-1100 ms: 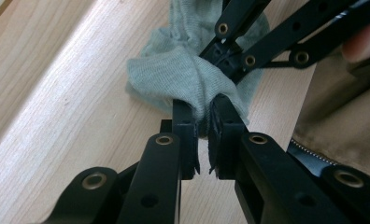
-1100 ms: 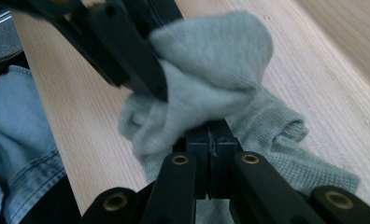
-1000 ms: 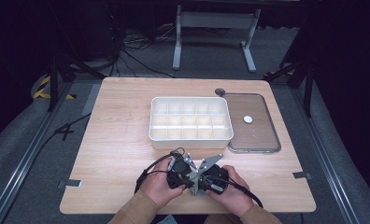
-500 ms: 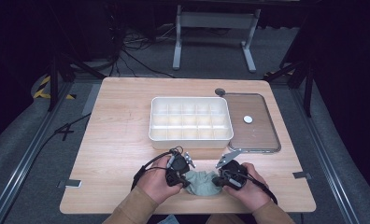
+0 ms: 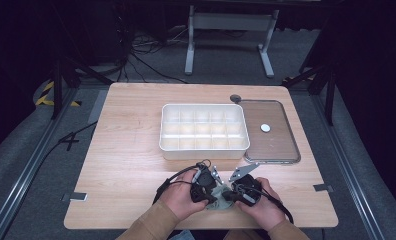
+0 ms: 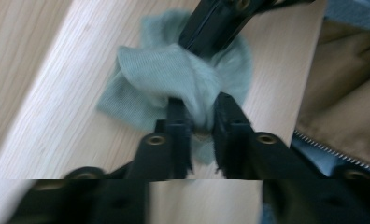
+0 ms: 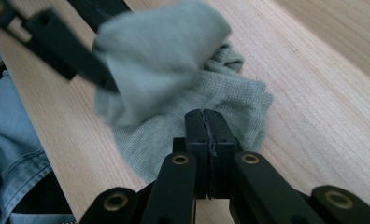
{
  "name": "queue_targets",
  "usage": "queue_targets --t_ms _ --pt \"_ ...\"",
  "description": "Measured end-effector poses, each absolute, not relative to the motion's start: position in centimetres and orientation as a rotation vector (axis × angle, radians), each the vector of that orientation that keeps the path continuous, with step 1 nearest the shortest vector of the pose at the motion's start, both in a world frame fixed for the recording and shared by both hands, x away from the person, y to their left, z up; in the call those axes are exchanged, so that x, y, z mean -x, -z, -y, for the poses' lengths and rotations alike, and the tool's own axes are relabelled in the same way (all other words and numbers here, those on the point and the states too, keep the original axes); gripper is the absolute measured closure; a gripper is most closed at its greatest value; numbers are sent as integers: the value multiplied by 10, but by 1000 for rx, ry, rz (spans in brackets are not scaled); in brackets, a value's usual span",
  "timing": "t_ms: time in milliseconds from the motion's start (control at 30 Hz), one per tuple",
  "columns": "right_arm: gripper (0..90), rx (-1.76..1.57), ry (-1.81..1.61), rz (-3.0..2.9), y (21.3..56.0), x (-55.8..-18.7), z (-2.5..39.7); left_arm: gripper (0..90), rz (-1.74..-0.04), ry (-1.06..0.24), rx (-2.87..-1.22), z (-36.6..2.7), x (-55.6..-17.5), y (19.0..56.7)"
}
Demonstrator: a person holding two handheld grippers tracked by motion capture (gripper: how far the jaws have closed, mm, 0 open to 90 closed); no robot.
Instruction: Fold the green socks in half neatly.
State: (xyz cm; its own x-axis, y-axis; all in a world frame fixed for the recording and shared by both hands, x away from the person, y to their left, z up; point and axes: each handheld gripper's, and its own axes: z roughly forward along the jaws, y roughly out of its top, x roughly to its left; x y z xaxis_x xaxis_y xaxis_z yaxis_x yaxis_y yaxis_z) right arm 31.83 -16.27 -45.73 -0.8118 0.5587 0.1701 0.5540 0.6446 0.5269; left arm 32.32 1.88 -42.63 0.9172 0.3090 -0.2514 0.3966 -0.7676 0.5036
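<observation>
While I've got both hands down at the near edge of the counter (image 5: pixel 131 150), the grey-green sock (image 6: pixel 174 79) sits bunched up between the two grippers, just in front of me and roughly centre w/ respect to the counter's width. Left gripper (image 6: pixel 197 112) has its fingers (image 6: pixel 177 116) clenched on a fold of the sock, fabric squeezed betw. them, rest of it spilling out onto the wood. In the same left gripper view the other gripper's black arm comes in from the top, tip buried in the cloth. Right gripper (image 7: pixel 204 122): fingers (image 7: pixel 195 126) pressed fully together, looks like a thin edge of sock pinched at the tips, tho the fabric there is hard to make out. In the right gripper view a lump of the sock is lifted off the counter at upper left, blurry, w/ the left gripper's arm behind it. Farther back on the counter, well apart from the sock, there's the white divided tray (image 5: pixel 204 131), compartments look bare, and just right of it a clear lid (image 5: pixel 271 131) lying flat.
</observation>
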Motion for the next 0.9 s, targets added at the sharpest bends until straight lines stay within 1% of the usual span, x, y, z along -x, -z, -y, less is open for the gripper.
queue_targets --t_ms 33,67,133,167,200,233,267,300,333,400,433,467,533,667,733,767,900 --pt "900 -961 -906 -2842 457 -318 163 566 -504 206 -2507 -19 -323 426" --pt "900 -968 -915 -2840 458 -318 163 566 -512 265 -2411 -25 -325 421" --pt "899 -970 -921 -2841 458 -319 164 549 -534 249 -2389 -30 -325 416" --pt "899 -969 -920 -2843 458 -319 164 531 -561 233 -2387 -34 -325 413" --pt "899 -965 -921 -2846 458 -319 164 531 -596 227 -2386 -39 -325 409" --pt "899 -964 -921 -2850 458 -319 164 534 -667 172 -2386 -47 -324 404" --pt "899 -964 -921 -2850 458 -319 164 528 -667 172 -2386 -47 -324 404" --pt "899 -962 -921 -2850 458 -320 164 528 -701 160 -2404 -49 -324 404" --pt "898 -959 -916 -2853 457 -320 163 517 -725 174 -2426 -50 -323 404" --pt "890 -950 -913 -2850 457 -319 164 536 -696 221 -2464 -46 -322 410" --pt "866 -941 -910 -2848 456 -318 164 547 -674 260 -2497 -41 -320 414" --pt "852 -931 -904 -2839 454 -317 164 558 -656 271 -2517 -37 -319 418" --pt "853 -934 -898 -2825 449 -315 165 558 -638 282 -2542 -31 -317 423" --pt "853 -925 -911 -2803 439 -312 173 578 -624 250 -2577 -24 -317 429" --pt "853 -932 -902 -2800 437 -310 177 604 -628 252 -2579 -23 -317 429" --pt "853 -945 -887 -2805 438 -309 180 604 -629 243 -2578 -21 -317 431" --pt "858 -956 -862 -2837 454 -310 180 667 -596 201 -2618 -13 -318 436"
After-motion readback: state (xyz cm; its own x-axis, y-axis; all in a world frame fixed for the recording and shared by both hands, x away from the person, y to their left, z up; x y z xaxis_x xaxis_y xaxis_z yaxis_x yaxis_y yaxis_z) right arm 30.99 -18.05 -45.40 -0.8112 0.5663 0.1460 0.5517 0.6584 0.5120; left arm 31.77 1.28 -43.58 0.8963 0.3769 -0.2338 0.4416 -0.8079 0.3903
